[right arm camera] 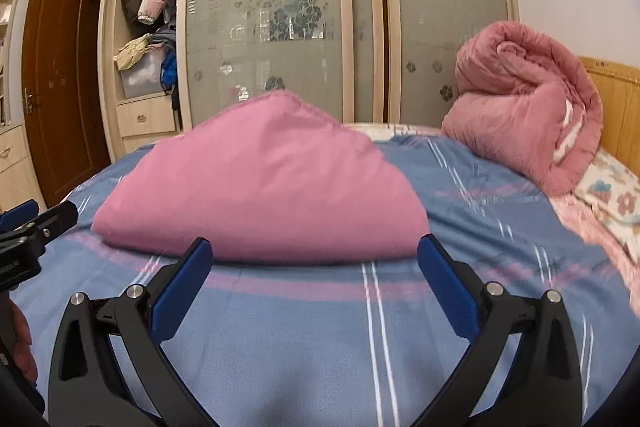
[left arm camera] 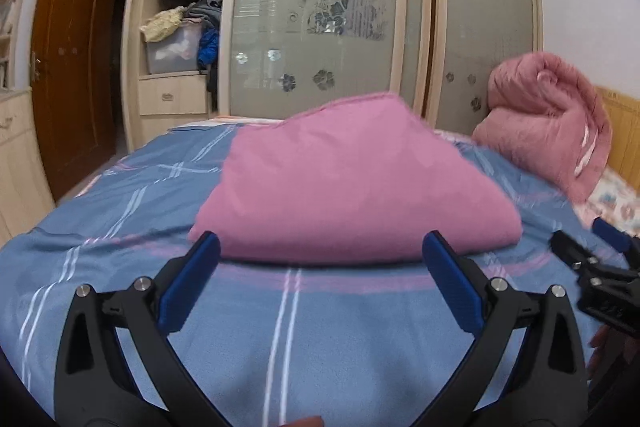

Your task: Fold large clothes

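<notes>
A folded pink garment (left arm camera: 352, 183) lies as a thick bundle on the blue plaid bed sheet (left arm camera: 328, 339), its near folded edge facing me. It also shows in the right wrist view (right arm camera: 264, 195). My left gripper (left arm camera: 320, 247) is open and empty, its blue pads just short of the bundle's near edge. My right gripper (right arm camera: 314, 251) is open and empty, also just in front of the bundle. The right gripper shows at the right edge of the left wrist view (left arm camera: 592, 263); the left gripper shows at the left edge of the right wrist view (right arm camera: 36, 223).
A rolled pink quilt (right arm camera: 524, 107) sits at the back right of the bed by the wooden headboard (right arm camera: 616, 107). A wardrobe with frosted sliding doors (right arm camera: 272, 27) and an open compartment of clothes (right arm camera: 148, 27) stands behind the bed. A brown door (right arm camera: 56, 87) is at left.
</notes>
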Available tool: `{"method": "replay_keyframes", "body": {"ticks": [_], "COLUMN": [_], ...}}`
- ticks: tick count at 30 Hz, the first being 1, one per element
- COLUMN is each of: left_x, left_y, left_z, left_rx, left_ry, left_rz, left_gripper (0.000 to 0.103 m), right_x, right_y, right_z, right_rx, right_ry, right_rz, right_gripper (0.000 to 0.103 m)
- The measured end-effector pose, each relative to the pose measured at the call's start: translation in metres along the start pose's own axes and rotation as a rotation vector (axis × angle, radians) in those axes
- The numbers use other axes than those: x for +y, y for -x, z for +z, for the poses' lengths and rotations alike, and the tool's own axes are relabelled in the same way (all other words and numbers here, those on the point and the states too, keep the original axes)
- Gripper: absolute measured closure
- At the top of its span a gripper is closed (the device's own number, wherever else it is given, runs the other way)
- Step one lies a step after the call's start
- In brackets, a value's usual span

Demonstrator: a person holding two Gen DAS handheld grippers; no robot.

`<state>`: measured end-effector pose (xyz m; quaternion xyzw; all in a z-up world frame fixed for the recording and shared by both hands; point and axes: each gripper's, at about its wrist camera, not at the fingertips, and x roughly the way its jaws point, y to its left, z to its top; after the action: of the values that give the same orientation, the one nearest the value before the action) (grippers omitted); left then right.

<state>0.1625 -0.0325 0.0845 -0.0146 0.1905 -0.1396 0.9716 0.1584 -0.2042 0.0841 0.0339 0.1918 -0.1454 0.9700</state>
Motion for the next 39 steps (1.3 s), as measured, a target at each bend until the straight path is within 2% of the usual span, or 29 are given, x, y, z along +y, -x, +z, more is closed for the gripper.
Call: {"method": "replay_keyframes", "body": {"ticks": [2,4,6,9,11,13,14,16,19,20,22,23,24,27,29,32,34,35,37,38,39], "left_x": [-0.004,-0.010,-0.014,-0.015,-0.021,-0.027,-0.028,-0.025,-0.020,-0.017,-0.015,-0.018,-0.023,-0.025,-0.024,-0.023,-0.012,-0.004,0.018,0.033,0.045], "left_y": [-0.022,-0.055,-0.103,-0.177,-0.227,-0.277,-0.303,-0.357,-0.414,-0.426,-0.432,-0.435,-0.439,-0.462,-0.465,-0.453,-0.437,-0.424,-0.398,-0.394,-0.398], "left_z": [0.028,0.058,0.093,0.133,0.149,0.153,0.151,0.139,0.105,0.091,0.080,0.076,0.074,0.074,0.074,0.076,0.090,0.100,0.115,0.115,0.111], "left_rx": [-0.018,-0.020,0.012,0.067,0.113,0.148,0.174,0.242,0.273,0.267,0.212,0.184,0.183,0.249,0.278,0.285,0.319,0.316,0.234,0.224,0.249], "left_ry": [-0.001,-0.017,-0.015,0.057,0.068,0.046,0.036,0.011,-0.057,-0.054,-0.048,-0.061,-0.073,-0.089,-0.075,-0.073,-0.077,-0.099,-0.159,-0.179,-0.179], "left_rz": [-0.018,-0.033,-0.067,-0.103,-0.125,-0.095,-0.081,-0.037,0.028,0.037,0.051,0.067,0.075,0.059,0.049,0.033,0.014,0.040,0.150,0.219,0.260], "left_gripper": [0.002,0.002,0.002,0.002,0.002,0.002,0.007,0.008,0.004,0.002,0.002,0.002,0.002,0.002,0.002,0.002,0.002,0.002,0.002,0.002,0.002], "right_x": [0.000,0.001,0.000,-0.001,0.005,0.010,0.013,0.016,0.023,0.024,0.030,0.025,0.019,0.009,0.011,0.008,-0.002,-0.004,-0.008,-0.015,-0.032], "right_y": [-0.026,-0.075,-0.123,-0.198,-0.244,-0.290,-0.319,-0.361,-0.432,-0.440,-0.444,-0.449,-0.456,-0.472,-0.471,-0.461,-0.457,-0.445,-0.424,-0.425,-0.435], "right_z": [0.026,0.064,0.093,0.134,0.152,0.160,0.162,0.156,0.116,0.105,0.088,0.077,0.071,0.065,0.067,0.073,0.087,0.100,0.111,0.106,0.094], "right_rx": [0.000,0.048,0.088,0.136,0.151,0.174,0.192,0.217,0.338,0.331,0.261,0.233,0.254,0.327,0.340,0.339,0.373,0.344,0.231,0.238,0.309], "right_ry": [-0.019,-0.043,-0.094,-0.154,-0.153,-0.140,-0.122,-0.097,-0.001,0.008,0.033,0.004,-0.024,-0.066,-0.056,-0.063,-0.066,-0.010,0.177,0.202,0.170], "right_rz": [0.007,0.020,0.036,0.022,0.006,-0.019,-0.046,-0.056,-0.075,-0.077,-0.116,-0.118,-0.107,-0.090,-0.102,-0.086,-0.077,-0.127,-0.281,-0.306,-0.280], "right_gripper": [0.001,0.001,0.001,0.001,0.001,0.001,0.001,0.001,0.001,0.001,0.001,0.001,0.001,0.001,0.001,0.001,0.001,0.001,0.001,0.001,0.001]}}
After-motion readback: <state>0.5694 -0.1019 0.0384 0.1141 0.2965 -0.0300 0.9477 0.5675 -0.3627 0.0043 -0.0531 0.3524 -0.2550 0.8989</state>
